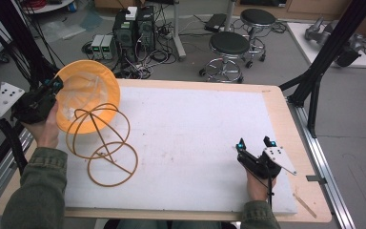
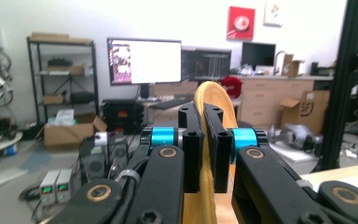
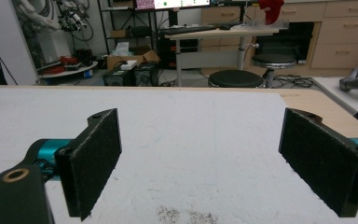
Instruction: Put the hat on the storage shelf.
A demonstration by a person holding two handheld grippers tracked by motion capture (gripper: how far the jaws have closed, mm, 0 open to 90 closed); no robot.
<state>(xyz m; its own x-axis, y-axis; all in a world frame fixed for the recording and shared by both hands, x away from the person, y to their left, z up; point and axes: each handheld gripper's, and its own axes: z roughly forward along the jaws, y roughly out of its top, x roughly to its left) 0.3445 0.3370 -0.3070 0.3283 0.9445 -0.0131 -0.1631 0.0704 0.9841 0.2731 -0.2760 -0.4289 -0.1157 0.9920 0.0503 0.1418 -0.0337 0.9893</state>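
Yellow hamper rim (image 2: 209, 140) pinched in left tongs (image 2: 207, 149); right tongs (image 3: 200, 163) gape, apparently empty.

A collapsible mesh cover (image 1: 88, 95) is the thing being handled: an orange-yellow round fabric panel with a pale, translucent centre, from which a springy orange wire frame (image 1: 106, 145) uncoils. The panel is lifted off the white foam mat (image 1: 195, 138) and tipped up nearly on edge at the table's far-left corner, its face turned toward the right. Below it the wire runs in several loose loops; the lowest, largest ring (image 1: 113, 164) lies flat on the mat near the left front. In the left gripper view the panel's yellow rim (image 2: 208, 140) rises edge-on, pinched tight between the two black jaws.
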